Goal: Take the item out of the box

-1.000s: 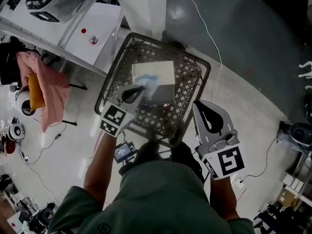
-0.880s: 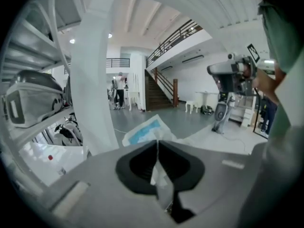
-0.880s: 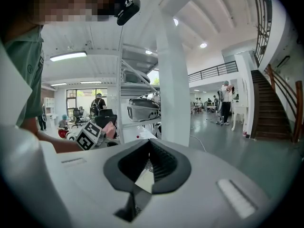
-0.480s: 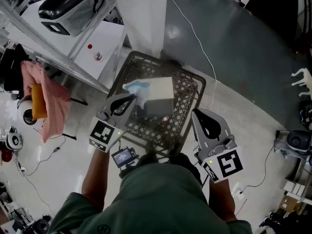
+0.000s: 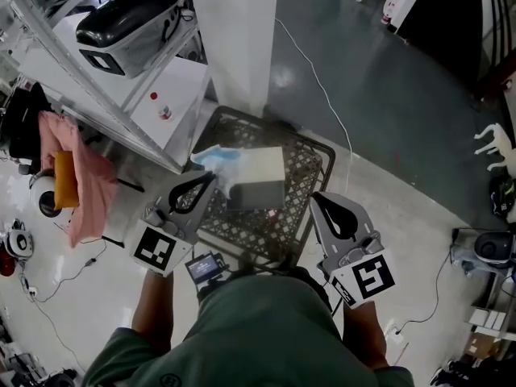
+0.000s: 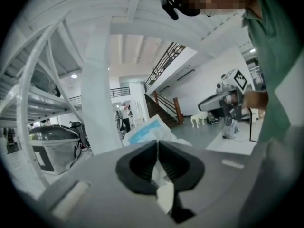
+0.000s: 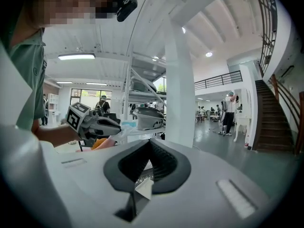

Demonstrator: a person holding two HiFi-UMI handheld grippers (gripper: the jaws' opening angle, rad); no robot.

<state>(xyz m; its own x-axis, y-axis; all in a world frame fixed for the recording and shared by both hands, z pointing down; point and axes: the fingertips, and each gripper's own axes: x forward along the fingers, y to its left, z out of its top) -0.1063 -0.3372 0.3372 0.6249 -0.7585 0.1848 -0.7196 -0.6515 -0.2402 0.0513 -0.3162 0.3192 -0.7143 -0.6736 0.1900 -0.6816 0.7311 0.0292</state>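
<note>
A black wire basket (image 5: 321, 148) stands on the floor with a white box (image 5: 260, 177) inside it. My left gripper (image 5: 211, 177) is shut on a white-and-blue packet (image 5: 218, 160), which it holds up over the basket's left rim. In the left gripper view the packet (image 6: 146, 133) sticks out beyond the closed left gripper (image 6: 157, 144). My right gripper (image 5: 317, 198) hangs over the basket's right side, shut with nothing between its fingers. In the right gripper view the shut right gripper (image 7: 149, 144) faces the left gripper (image 7: 118, 126).
A white pillar (image 5: 234, 31) rises just behind the basket. A white shelf rack to the left carries a black-and-clear case (image 5: 133, 27). A pink cloth (image 5: 72, 168) hangs at far left. A cable (image 5: 322, 95) runs over the grey floor. A small screen device (image 5: 205, 266) sits near my body.
The left gripper has risen with the packet, drawing it up and leftward off the white box to the basket's left rim. The right gripper has kept its place beside the basket.
</note>
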